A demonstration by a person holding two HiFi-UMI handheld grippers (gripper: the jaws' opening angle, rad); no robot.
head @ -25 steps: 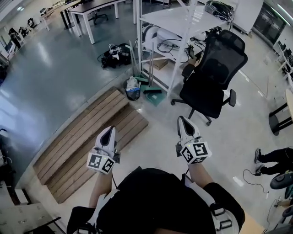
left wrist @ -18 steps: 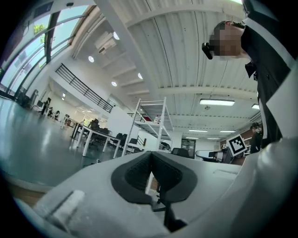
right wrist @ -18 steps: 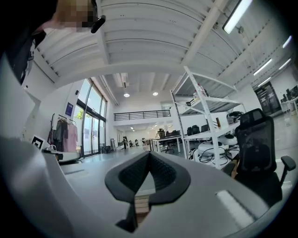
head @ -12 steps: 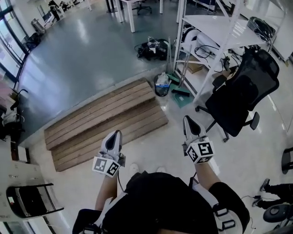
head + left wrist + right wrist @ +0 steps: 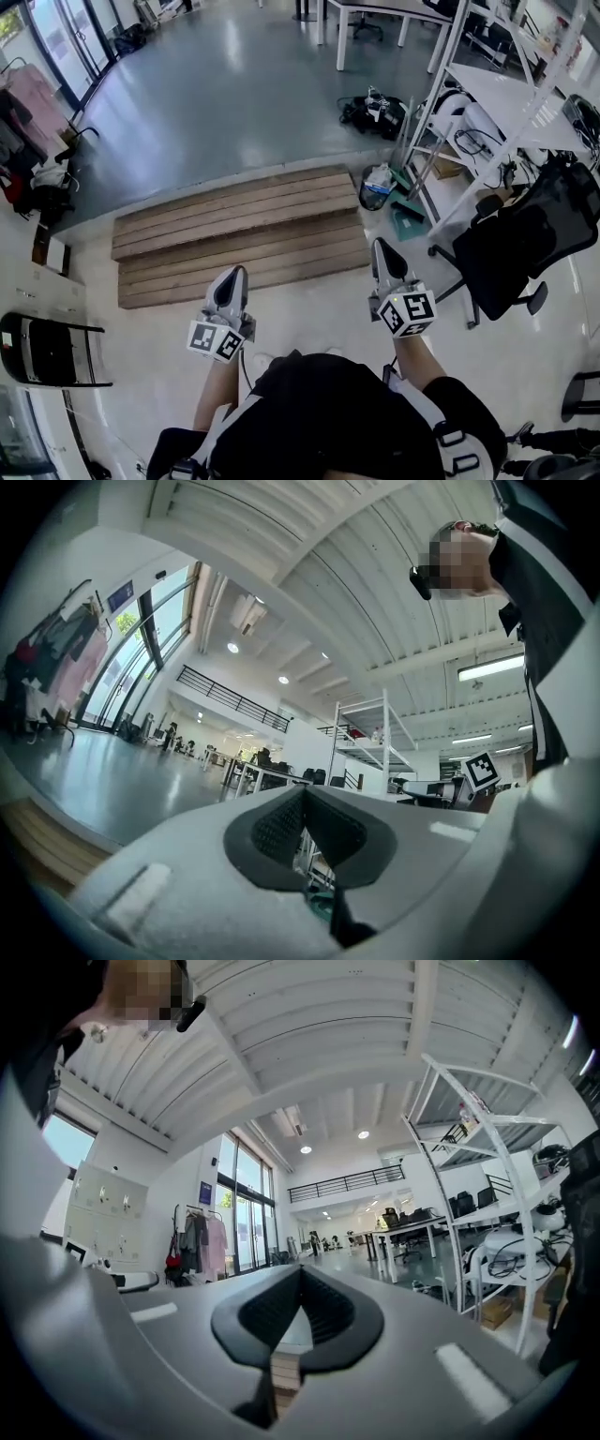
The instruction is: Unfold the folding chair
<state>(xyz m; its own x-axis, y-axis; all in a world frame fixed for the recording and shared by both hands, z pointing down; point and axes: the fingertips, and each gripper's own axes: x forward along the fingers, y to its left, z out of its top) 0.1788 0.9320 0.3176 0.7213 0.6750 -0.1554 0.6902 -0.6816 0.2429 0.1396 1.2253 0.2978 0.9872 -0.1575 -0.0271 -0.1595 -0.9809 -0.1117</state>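
Pinched shut on nothing: left gripper and right gripper, held out level; swung leftward in the last second, bringing the folding chair in at far left, apparently folded, well apart, so approach unfinished; beyond the wooden platform, a bucket holding something pale, unclear.

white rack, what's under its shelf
Under the shelf of the white rack show a cardboard box, black cables and white rounded gear. The shelf board covers whatever sits further back.
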